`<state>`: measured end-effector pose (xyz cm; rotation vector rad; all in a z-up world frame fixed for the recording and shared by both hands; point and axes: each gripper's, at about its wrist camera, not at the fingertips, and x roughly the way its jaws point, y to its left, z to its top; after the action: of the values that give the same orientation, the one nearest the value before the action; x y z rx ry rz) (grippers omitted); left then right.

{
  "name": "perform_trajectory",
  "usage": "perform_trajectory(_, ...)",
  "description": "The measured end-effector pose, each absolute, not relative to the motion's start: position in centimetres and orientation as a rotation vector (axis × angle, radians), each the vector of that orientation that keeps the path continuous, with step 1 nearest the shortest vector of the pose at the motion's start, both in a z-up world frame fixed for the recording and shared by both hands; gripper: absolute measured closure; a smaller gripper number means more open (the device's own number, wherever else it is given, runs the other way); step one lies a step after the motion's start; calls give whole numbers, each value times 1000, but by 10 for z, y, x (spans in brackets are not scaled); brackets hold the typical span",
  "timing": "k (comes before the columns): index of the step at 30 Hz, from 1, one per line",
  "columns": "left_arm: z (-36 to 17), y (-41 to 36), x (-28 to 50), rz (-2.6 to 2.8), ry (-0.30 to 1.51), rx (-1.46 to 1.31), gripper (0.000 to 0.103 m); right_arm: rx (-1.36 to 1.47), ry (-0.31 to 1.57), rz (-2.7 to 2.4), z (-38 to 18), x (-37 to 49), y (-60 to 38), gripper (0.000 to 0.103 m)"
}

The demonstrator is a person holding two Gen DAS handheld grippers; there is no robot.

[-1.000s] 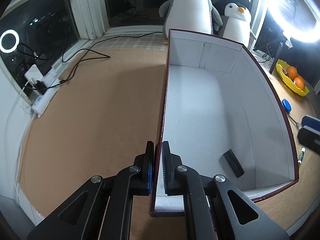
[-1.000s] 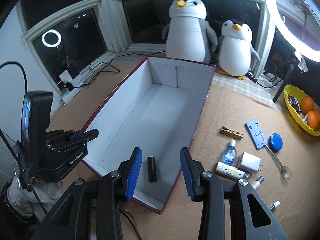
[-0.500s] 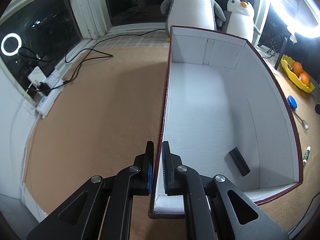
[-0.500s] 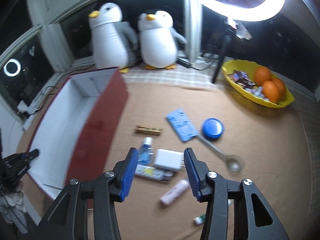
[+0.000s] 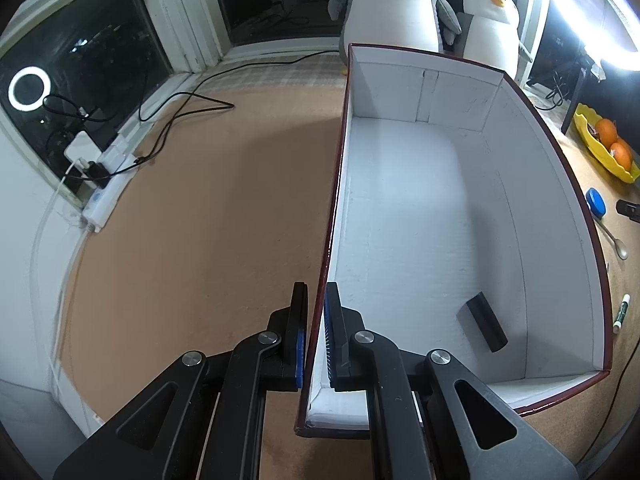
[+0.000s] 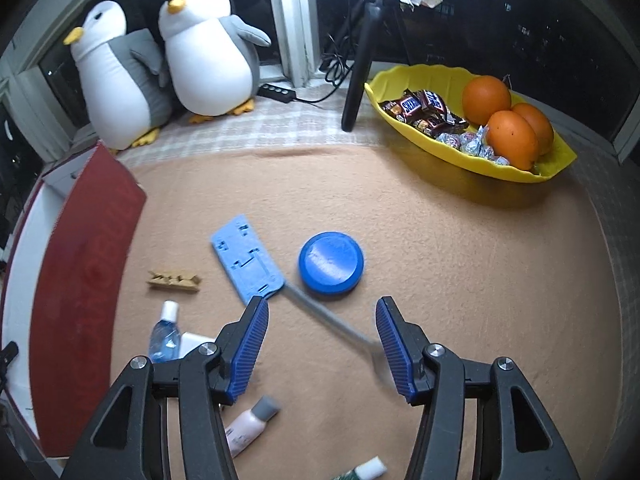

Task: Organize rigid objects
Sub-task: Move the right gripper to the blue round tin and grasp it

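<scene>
Since 1 second ago, the right gripper (image 6: 320, 344) was swung from the box (image 5: 460, 208) to the spoon (image 6: 332, 320), jaws just opened wider, empty. The left gripper (image 5: 316, 336) is kept clamped on the box wall. A descent and closure on the spoon is called for next.

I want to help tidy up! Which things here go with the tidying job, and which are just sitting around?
For the job:
box, held at its wall by the left gripper
black tube, already inside
spoon, under the open right gripper
blue lid
blue holder
clothespin
small bottles

Just lying about:
penguins
yellow bowl
tripod
</scene>
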<state>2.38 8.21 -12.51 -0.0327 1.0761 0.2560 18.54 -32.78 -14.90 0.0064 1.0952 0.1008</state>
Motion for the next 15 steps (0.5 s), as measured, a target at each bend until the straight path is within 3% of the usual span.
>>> perform_trajectory(15,-125,82,26,284,1097,-39,96,-31,1168,98,-189,233,-328,50)
